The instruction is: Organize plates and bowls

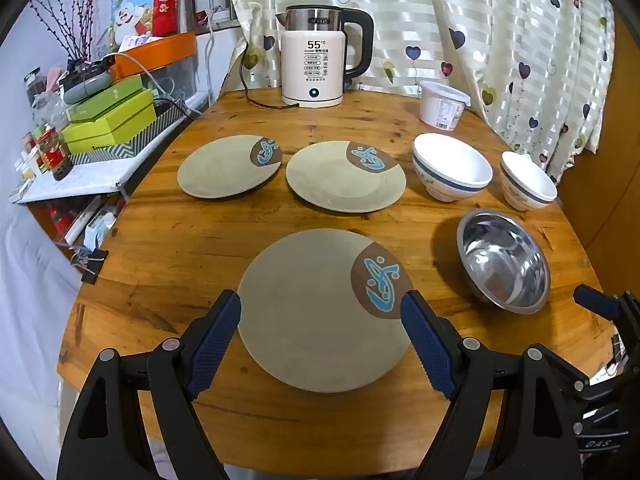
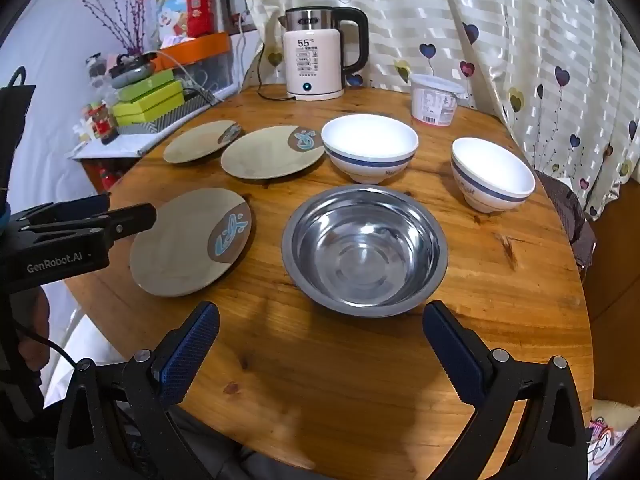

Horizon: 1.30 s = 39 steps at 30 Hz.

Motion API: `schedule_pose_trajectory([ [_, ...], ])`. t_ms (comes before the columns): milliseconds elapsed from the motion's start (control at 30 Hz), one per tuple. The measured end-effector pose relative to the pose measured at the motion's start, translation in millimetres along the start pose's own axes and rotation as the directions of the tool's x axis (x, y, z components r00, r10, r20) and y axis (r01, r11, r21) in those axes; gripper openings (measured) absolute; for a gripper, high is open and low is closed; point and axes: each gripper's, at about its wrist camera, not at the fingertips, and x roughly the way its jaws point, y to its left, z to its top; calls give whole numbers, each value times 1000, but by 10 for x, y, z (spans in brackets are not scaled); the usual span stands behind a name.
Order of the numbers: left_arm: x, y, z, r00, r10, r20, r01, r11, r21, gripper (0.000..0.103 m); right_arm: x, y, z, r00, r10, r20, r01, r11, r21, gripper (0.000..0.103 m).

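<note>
Three beige plates with a blue fish mark lie on the round wooden table: a near plate point(image 1: 320, 312) point(image 2: 188, 244), a middle plate point(image 1: 344, 176) point(image 2: 272, 152) and a far left plate point(image 1: 226, 166) point(image 2: 198, 142). Two white bowls with a blue band point(image 1: 452, 166) point(image 1: 526, 180) point(image 2: 370, 146) point(image 2: 492, 174) and a steel bowl point(image 1: 504, 260) point(image 2: 364, 250) stand to the right. My left gripper point(image 1: 320, 304) is open, its fingers either side of the near plate, above it. My right gripper point(image 2: 320, 316) is open and empty, just short of the steel bowl.
A white electric kettle point(image 1: 314, 68) point(image 2: 314, 64) with its cord and a white plastic tub point(image 1: 442, 106) point(image 2: 434, 100) stand at the table's back. A cluttered shelf with green boxes point(image 1: 108, 120) borders the left edge. A heart-print curtain point(image 1: 520, 40) hangs behind.
</note>
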Motion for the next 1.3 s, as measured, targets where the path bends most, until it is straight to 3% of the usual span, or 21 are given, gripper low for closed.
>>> schedule_pose_trajectory([
  [633, -58, -43, -25, 1000, 29, 11, -30, 998, 55, 82, -37, -13, 67, 1000, -6, 28, 6, 1000, -3, 102],
  [1300, 18, 53, -40, 1000, 5, -23, -4, 1000, 17, 82, -30, -2, 90, 999, 18, 34, -18, 1000, -8, 102],
])
